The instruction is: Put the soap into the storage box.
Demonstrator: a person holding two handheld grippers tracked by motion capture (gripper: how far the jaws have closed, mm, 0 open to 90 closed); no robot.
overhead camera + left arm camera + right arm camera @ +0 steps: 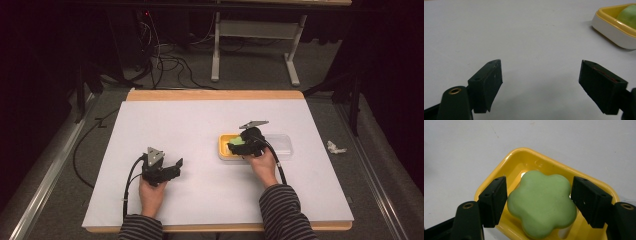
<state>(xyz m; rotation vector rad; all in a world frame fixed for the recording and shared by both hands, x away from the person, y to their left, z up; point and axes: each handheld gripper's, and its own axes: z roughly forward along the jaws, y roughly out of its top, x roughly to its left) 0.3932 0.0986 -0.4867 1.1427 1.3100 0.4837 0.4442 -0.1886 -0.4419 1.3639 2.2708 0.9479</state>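
Observation:
A green flower-shaped soap [541, 205] lies in a yellow dish [524, 157] at the right middle of the white table [200, 125]. My right gripper [539, 180] reaches down into the dish, and its two black pads touch the soap's left and right sides. In the high view the right gripper [239, 145] covers most of the soap [236, 142] and the dish [223, 150]. My left gripper [177, 167] rests low at the front left, open, nothing between its jaws. The left gripper [541, 62] looks toward the dish [614, 32] and the soap [629, 15].
A clear plastic lid or box [282, 142] lies against the dish's right side. A crumpled white scrap [335, 147] lies on the floor right of the table. Cables and a white stand's legs [216, 60] sit behind the far edge.

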